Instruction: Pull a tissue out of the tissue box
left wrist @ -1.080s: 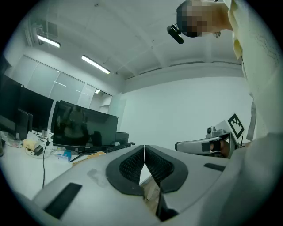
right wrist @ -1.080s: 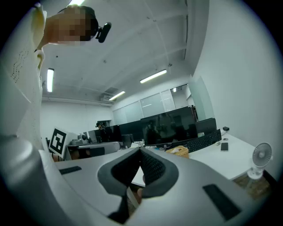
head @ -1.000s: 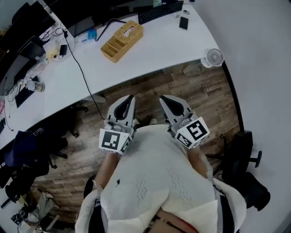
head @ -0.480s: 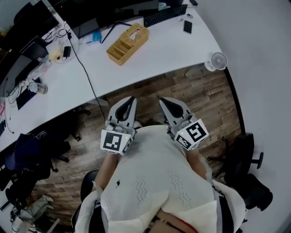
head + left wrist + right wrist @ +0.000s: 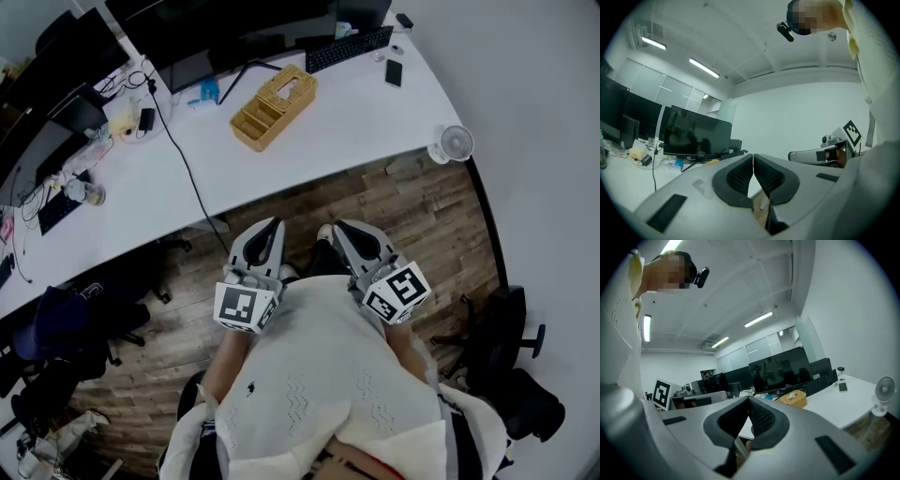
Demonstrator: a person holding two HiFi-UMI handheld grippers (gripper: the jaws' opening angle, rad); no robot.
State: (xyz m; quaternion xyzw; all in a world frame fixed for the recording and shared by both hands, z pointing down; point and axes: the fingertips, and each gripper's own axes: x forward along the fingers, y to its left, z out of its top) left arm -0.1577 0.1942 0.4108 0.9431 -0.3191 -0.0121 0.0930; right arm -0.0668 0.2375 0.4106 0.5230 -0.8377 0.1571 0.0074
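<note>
The tissue box is a yellow wicker box on the white desk, with a white tissue showing in its top slot. The right gripper view shows the tissue box far ahead. Both grippers are held close to the person's chest, over the wooden floor and well short of the desk. My left gripper is shut with nothing in it, and in its own view the left gripper has its pads meeting. My right gripper is also shut and empty, as the right gripper shows in its own view.
A keyboard, a phone and dark monitors stand at the desk's far side. A small fan sits at its right end. A black cable crosses the desk. Office chairs stand at the left and right.
The head view has shifted: the desk and tissue box now sit lower and further right in the frame. Both grippers sit a little lower in the picture and stay shut.
</note>
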